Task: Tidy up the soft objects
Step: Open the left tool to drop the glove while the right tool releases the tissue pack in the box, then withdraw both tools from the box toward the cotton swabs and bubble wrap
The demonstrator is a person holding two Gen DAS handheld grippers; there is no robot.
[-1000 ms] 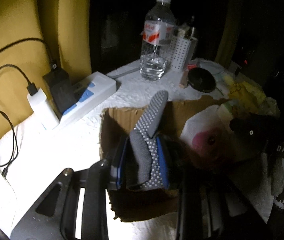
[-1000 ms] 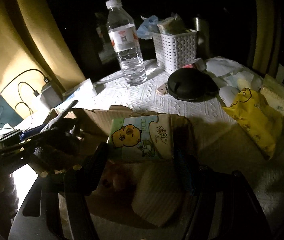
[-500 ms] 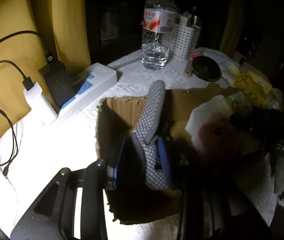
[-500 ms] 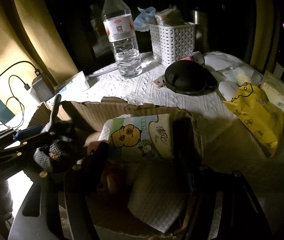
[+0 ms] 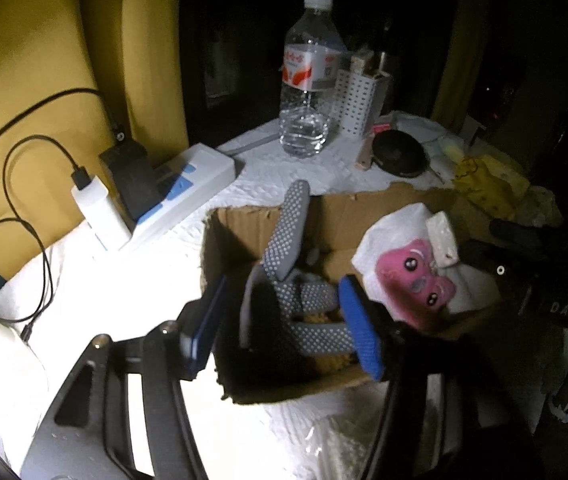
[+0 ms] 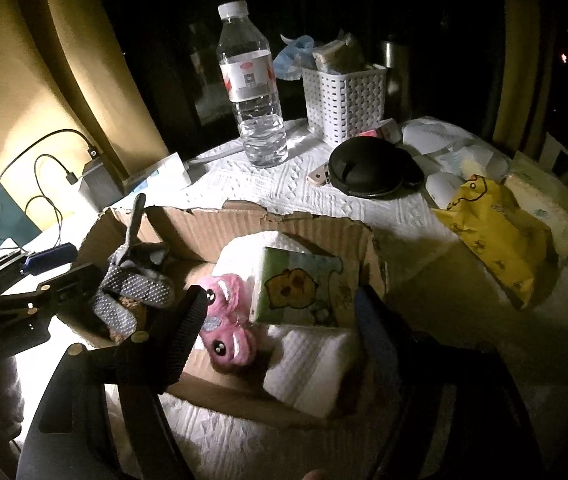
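Observation:
An open cardboard box (image 5: 339, 208) (image 6: 220, 232) sits on the white-covered table. Inside lie a grey dotted glove (image 5: 303, 304) (image 6: 132, 292), a pink plush toy (image 5: 415, 280) (image 6: 224, 320), a green-yellow tissue pack (image 6: 303, 284) and a folded white towel (image 6: 307, 368). My left gripper (image 5: 280, 324) is open over the box's left part, jaws on either side of the glove, which lies loose. My right gripper (image 6: 284, 320) is open over the box's right part, above the plush and tissue pack, holding nothing.
A water bottle (image 6: 252, 96) and a white basket (image 6: 343, 96) stand behind the box. A black round case (image 6: 367, 168), a yellow packet (image 6: 499, 236) and tissue packs lie right. A power strip (image 5: 180, 184) with chargers and cables lies left by the yellow wall.
My left gripper has opened and let the grey glove drop into the box. My right gripper has opened and let the tissue pack go; it now rests in the box.

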